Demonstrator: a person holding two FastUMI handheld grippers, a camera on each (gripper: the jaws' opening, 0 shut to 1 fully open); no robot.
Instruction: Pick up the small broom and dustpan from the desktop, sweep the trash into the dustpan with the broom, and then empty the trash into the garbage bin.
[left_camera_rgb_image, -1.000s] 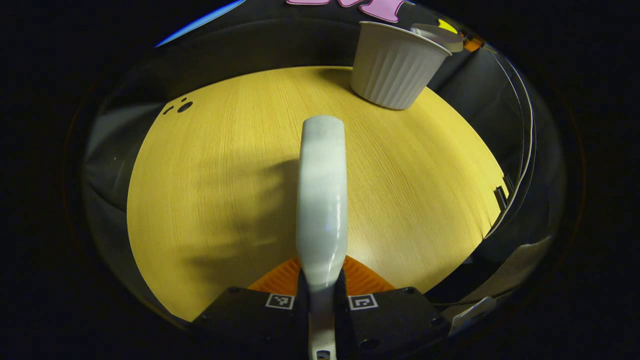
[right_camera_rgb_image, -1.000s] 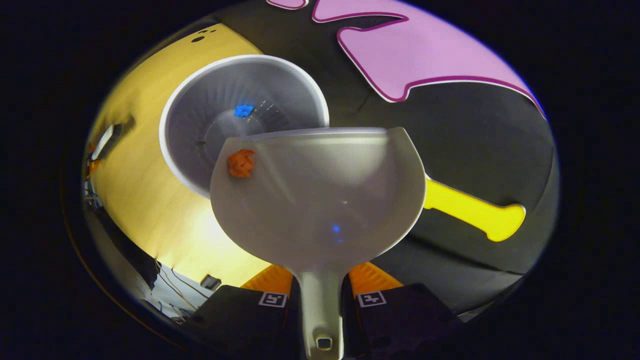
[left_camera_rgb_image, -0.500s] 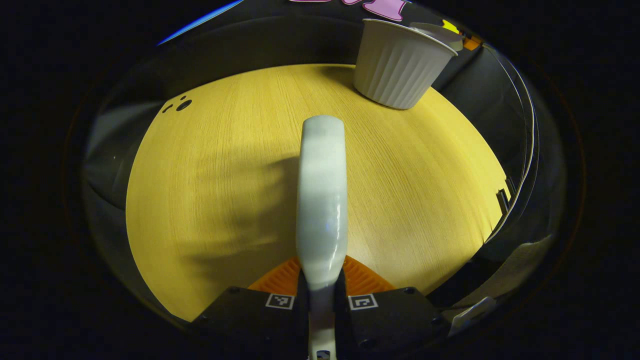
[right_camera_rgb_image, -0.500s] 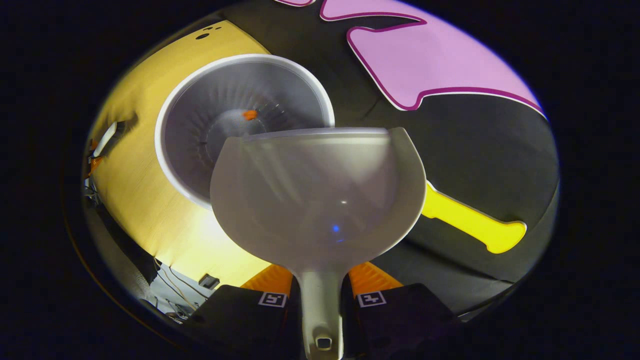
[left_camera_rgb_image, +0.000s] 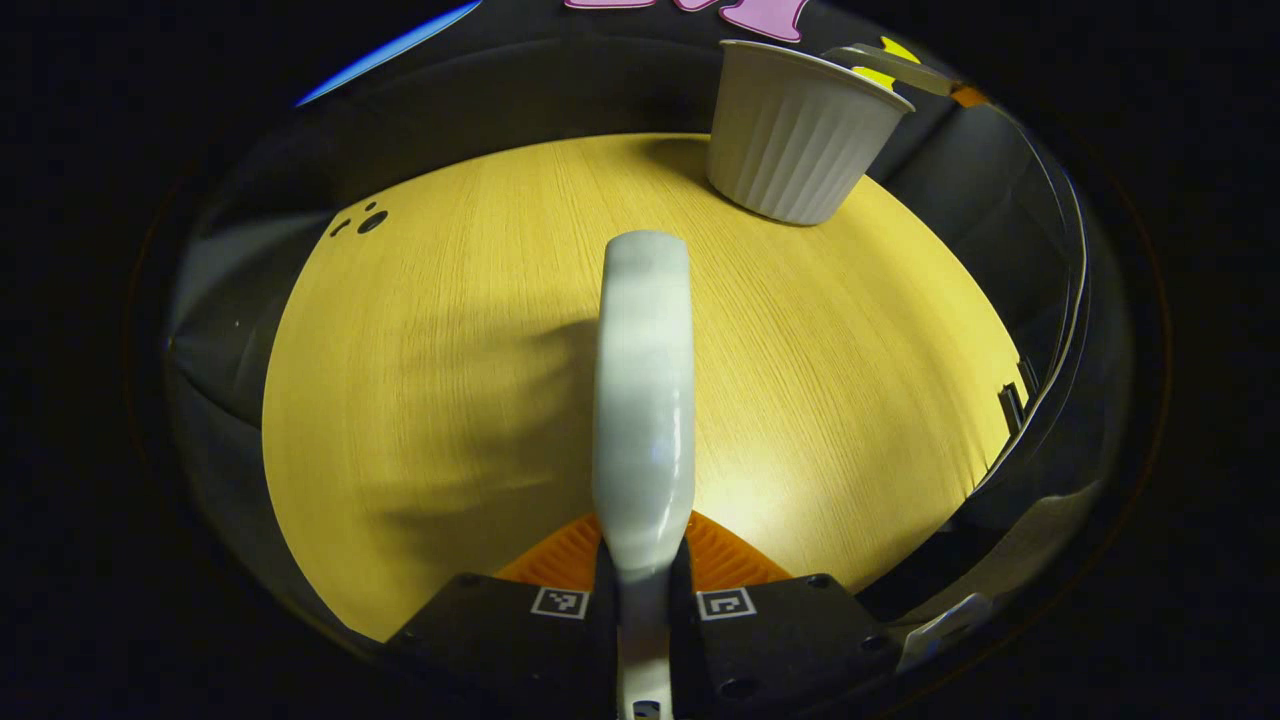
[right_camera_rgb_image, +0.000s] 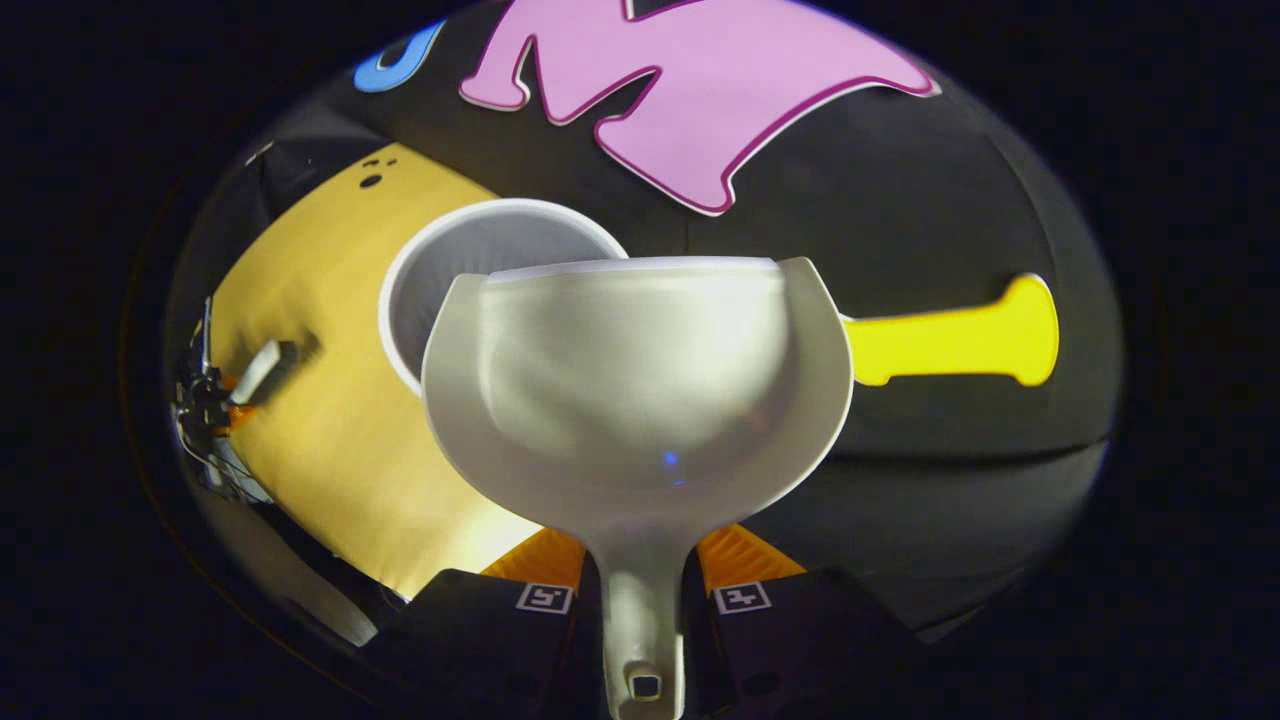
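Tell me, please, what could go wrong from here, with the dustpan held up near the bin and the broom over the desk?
1. The dustpan hangs close to the garbage bin rim; a careless pull back by the right gripper could tip the light-looking bin.
2. The bin stands near the desktop edge, so a nudge might push it off.
3. The left gripper grips the broom low on its handle; it may swing.

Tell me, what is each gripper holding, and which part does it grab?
The left gripper holds the small broom by its handle; the right gripper holds the dustpan by its handle.
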